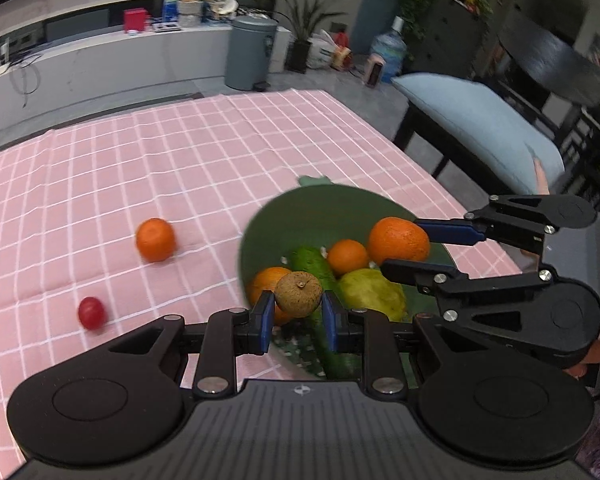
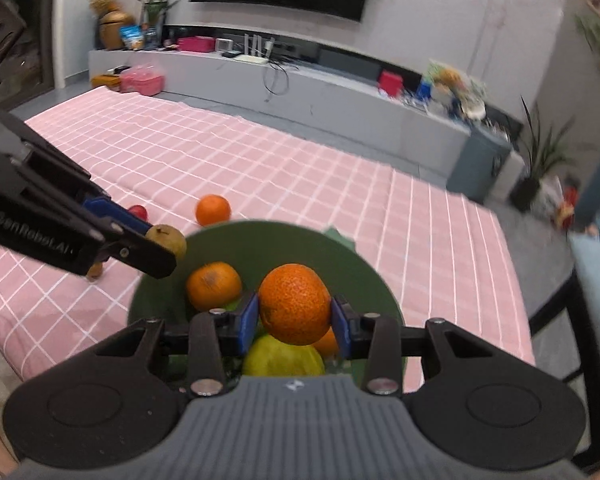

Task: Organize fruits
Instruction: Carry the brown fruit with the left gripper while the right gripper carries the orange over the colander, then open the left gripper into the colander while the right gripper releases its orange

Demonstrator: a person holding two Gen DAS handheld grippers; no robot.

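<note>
Two fruits gripped, both above the round dark-green bowl.

My left gripper is nearly closed, its blue pads pinching a small, round, brown rough-skinned fruit with a stem dimple on top. My right gripper clamps a large, pebbly, bright orange mandarin by its sides. Inside the bowl lie more oranges, a yellow-green pear and a green cucumber. On the pink checked tablecloth sit a loose orange and a small red fruit.
</note>
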